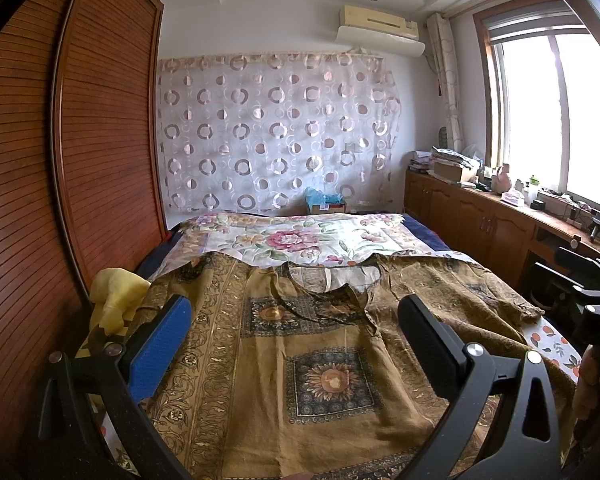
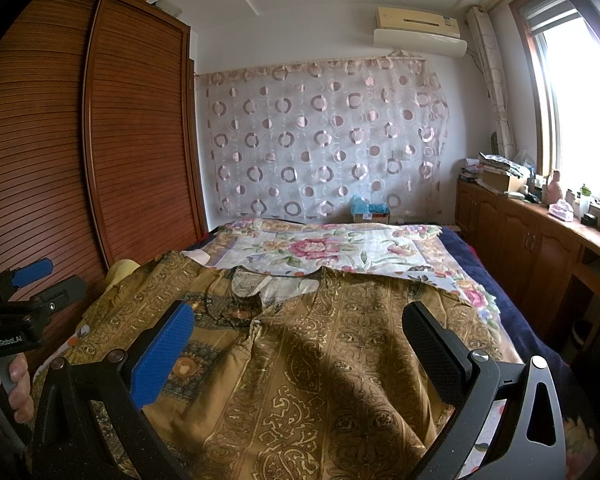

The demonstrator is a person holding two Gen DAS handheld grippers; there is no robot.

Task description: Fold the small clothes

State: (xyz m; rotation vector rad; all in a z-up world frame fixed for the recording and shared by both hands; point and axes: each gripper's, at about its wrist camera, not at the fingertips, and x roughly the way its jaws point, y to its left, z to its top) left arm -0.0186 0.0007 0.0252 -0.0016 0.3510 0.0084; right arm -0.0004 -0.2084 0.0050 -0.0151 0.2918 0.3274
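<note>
A brown-gold patterned shirt (image 1: 300, 360) lies spread flat on the bed, its neckline (image 1: 332, 280) pointing away from me. The same shirt (image 2: 320, 360) fills the lower half of the right wrist view, with its collar (image 2: 276, 284) toward the far side. My left gripper (image 1: 296, 320) hovers open above the shirt's middle, with nothing between its blue and black fingers. My right gripper (image 2: 300, 324) is open too, over the shirt's right half. In the right wrist view the left gripper (image 2: 44, 284) shows at the left edge, held by a hand (image 2: 16, 388).
A floral sheet (image 1: 300, 240) covers the bed beyond the shirt. A yellow cloth (image 1: 116, 296) lies at the bed's left edge by the slatted wooden wardrobe (image 1: 60, 200). A cluttered wooden cabinet (image 1: 492, 216) runs along the right under the window.
</note>
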